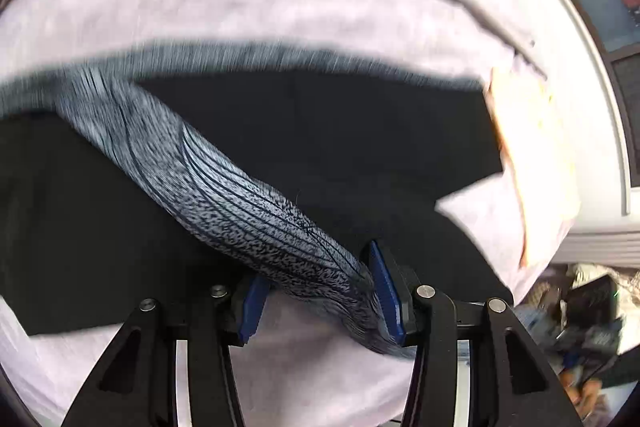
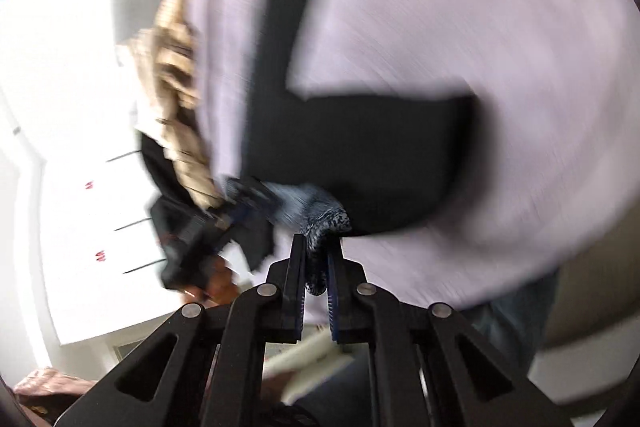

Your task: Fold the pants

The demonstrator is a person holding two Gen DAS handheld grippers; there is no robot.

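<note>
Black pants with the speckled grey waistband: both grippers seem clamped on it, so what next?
Probably lift and draw both grippers apart: the speckled grey waistband is bunched in the left gripper and the right gripper, twisted over the black pants.

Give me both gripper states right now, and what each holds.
Left gripper: jaws shut on the speckled waistband of the black pants.
Right gripper: jaws shut on the same waistband.
</note>
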